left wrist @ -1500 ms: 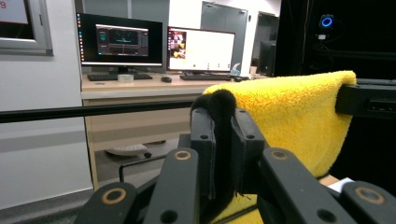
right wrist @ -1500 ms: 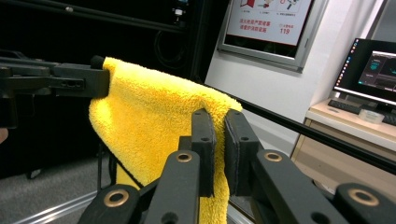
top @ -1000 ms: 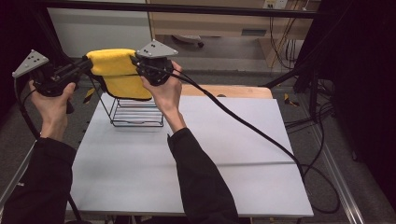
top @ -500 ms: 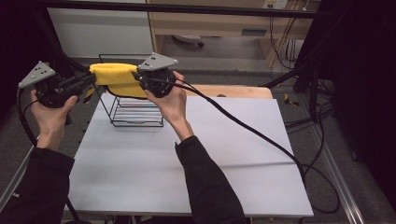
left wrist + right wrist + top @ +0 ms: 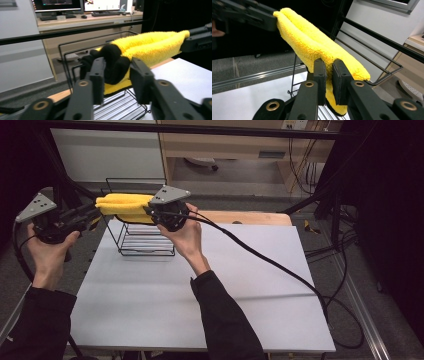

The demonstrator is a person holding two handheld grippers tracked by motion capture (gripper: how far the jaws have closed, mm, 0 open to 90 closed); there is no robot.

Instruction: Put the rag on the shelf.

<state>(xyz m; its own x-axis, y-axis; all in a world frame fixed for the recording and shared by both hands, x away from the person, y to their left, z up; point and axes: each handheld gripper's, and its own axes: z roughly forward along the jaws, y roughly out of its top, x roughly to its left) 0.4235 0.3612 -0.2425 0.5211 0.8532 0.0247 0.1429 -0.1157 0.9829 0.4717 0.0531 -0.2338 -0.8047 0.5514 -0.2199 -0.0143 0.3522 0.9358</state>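
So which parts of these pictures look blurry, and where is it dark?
Left gripper view: the left claw near the lens is soft and blurred, while the yellow cloth looks a little sharper. Right gripper view: the cloth's pile is crisp, the backdrop upper left nearly black. High view: the white table is evenly lit, with both side edges falling into darkness.

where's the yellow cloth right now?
In the high view the yellow cloth hangs stretched between the left gripper and right gripper, above the black wire rack at the white table's far left.
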